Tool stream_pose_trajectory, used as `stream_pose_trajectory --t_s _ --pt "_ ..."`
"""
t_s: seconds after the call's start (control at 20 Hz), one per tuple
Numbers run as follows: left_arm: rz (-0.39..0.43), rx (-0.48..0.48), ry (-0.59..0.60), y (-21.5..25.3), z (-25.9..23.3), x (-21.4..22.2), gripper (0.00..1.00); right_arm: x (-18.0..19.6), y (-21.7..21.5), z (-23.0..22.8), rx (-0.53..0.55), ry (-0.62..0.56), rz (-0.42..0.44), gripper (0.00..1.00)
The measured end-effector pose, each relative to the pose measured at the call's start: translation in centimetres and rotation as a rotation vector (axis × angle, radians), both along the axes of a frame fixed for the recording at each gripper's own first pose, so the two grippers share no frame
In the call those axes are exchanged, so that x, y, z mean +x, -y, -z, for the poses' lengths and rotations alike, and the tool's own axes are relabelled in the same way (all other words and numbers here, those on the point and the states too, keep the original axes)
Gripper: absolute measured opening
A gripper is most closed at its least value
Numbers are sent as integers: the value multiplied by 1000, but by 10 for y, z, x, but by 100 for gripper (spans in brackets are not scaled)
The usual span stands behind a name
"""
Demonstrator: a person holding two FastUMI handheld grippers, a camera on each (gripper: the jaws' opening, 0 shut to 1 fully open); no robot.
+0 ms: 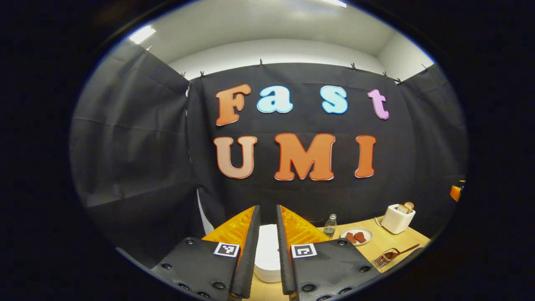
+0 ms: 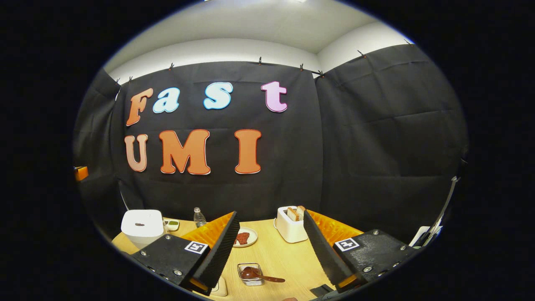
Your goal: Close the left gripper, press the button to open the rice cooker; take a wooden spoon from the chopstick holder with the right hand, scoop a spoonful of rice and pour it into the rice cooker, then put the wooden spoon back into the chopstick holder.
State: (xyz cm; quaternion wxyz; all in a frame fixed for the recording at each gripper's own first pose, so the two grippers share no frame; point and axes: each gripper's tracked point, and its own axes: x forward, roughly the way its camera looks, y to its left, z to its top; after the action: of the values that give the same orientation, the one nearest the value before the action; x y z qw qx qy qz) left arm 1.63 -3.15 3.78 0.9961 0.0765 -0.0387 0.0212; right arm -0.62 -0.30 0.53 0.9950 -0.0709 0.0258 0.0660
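Rice cooker point(image 2: 142, 226) sits at lower left of the right gripper view, lid down, on the wooden table point(image 2: 284, 259). Left gripper point(image 1: 267, 251) frames it low centre in its own view, jaws nearly together with a narrow gap. Right gripper point(image 2: 271, 246) hangs wide apart, holding nothing. Wooden spoon point(image 2: 256, 274) rests in the wire chopstick holder point(image 2: 250, 274) at bottom centre. Toaster point(image 2: 291, 225) stands beyond.

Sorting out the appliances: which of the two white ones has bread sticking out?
The toaster, with toast slices poking from its top; the rice cooker has a flat shut lid.
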Motion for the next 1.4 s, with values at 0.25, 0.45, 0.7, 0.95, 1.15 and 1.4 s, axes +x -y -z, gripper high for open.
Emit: stream_pose_trajectory --t_s 0.25,0.45,0.7,0.95,1.15,1.4 --pt "7 -32 -51 1 12 35 2 2 -9 5 -39 -5 -19 95" --pt "46 -43 -132 -1 44 76 5 4 -15 13 -29 -36 -23 95" --pt "34 -21 -290 -9 116 132 5 6 -14 23 -58 -57 -10 95" --pt "38 -36 -422 -8 174 168 5 4 -7 30 -85 -83 16 95" --pt "51 -74 -509 -9 201 184 5 2 -5 37 -94 -105 36 95" --pt "50 -44 -594 -19 225 194 5 2 -2 47 -99 -135 59 95"
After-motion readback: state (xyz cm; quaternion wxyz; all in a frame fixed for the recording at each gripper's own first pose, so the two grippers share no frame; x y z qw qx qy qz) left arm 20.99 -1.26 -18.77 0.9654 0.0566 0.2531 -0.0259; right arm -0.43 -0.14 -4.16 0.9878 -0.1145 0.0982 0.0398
